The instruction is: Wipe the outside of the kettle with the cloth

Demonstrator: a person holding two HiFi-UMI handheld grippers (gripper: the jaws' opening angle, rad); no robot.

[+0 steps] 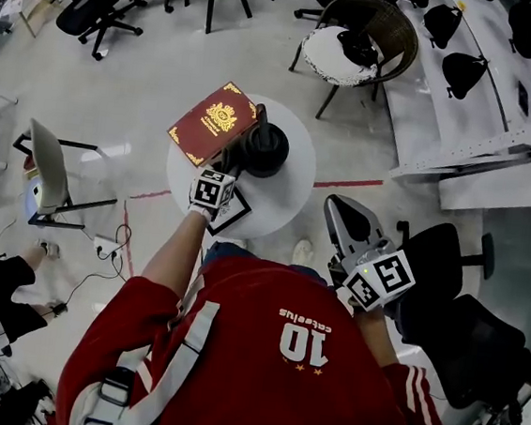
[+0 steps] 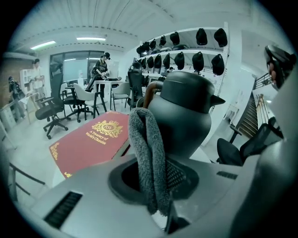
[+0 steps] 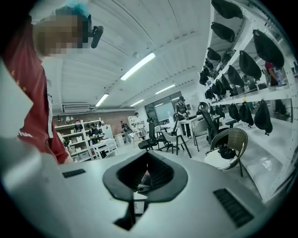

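Observation:
A dark grey kettle (image 1: 266,148) stands on a small round white table (image 1: 280,204), next to a red book with gold print (image 1: 214,122). My left gripper (image 1: 232,168) reaches over the table's near side, right at the kettle. In the left gripper view the left gripper (image 2: 151,174) is shut on a folded grey cloth (image 2: 146,148). The cloth stands upright and its top lies against the side of the kettle (image 2: 186,111), with the red book (image 2: 88,142) to its left. My right gripper (image 1: 340,219) hovers off the table at the right; its jaws (image 3: 146,169) are shut and hold nothing.
A wicker chair with a white cushion (image 1: 359,37) stands beyond the table. Black office chairs (image 1: 454,302) crowd the right, under white shelves of black helmets (image 1: 487,79). A white chair (image 1: 48,170) and floor cables lie to the left. People (image 2: 100,69) work at far desks.

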